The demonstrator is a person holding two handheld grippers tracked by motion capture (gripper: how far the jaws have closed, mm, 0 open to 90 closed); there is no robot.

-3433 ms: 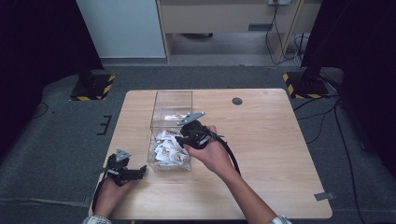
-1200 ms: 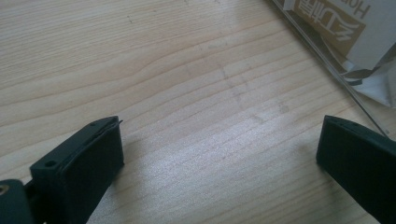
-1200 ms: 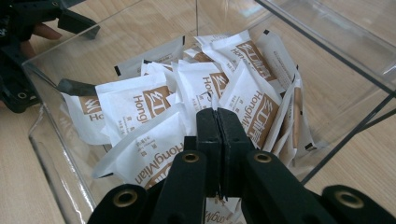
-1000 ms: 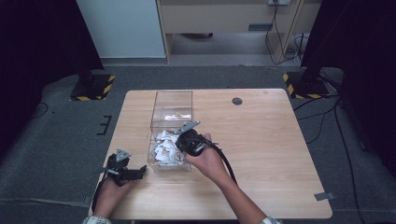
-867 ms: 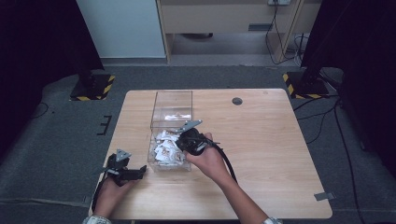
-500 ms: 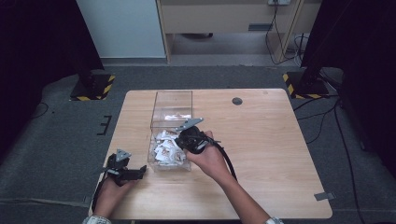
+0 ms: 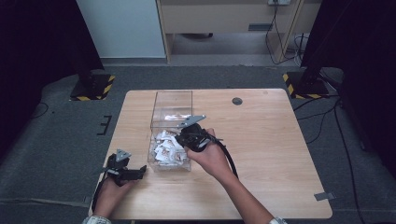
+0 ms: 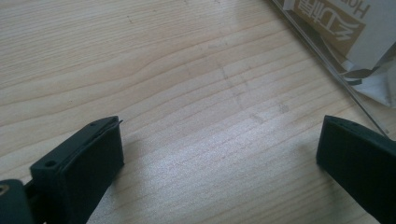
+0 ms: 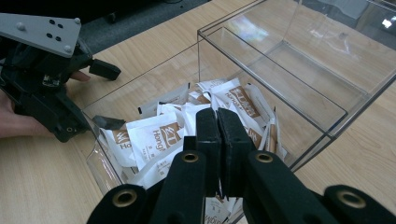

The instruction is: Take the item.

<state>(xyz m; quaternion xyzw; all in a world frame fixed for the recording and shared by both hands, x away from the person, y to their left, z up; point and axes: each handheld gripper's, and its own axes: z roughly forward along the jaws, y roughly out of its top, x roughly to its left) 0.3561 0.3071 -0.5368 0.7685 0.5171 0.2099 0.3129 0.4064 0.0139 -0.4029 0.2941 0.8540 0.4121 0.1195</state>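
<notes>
Above the near compartment of the clear box (image 7: 172,100), the right gripper (image 9: 217,122) hung with its jaws pressed together, nothing visibly pinched between them; the white and brown sachets (image 9: 156,135) lay heaped just beneath them. Beside the box on the bench (image 7: 271,140), the left gripper (image 7: 135,172) rested with jaws spread over bare wood. One box had two compartments; the sachets were too piled to count.

Both tongs black — left tongs (image 7: 140,171) and right tongs (image 9: 217,135) each carry a grey three-cornered plate, brass-ringed pivot holes, black trailing cable
</notes>
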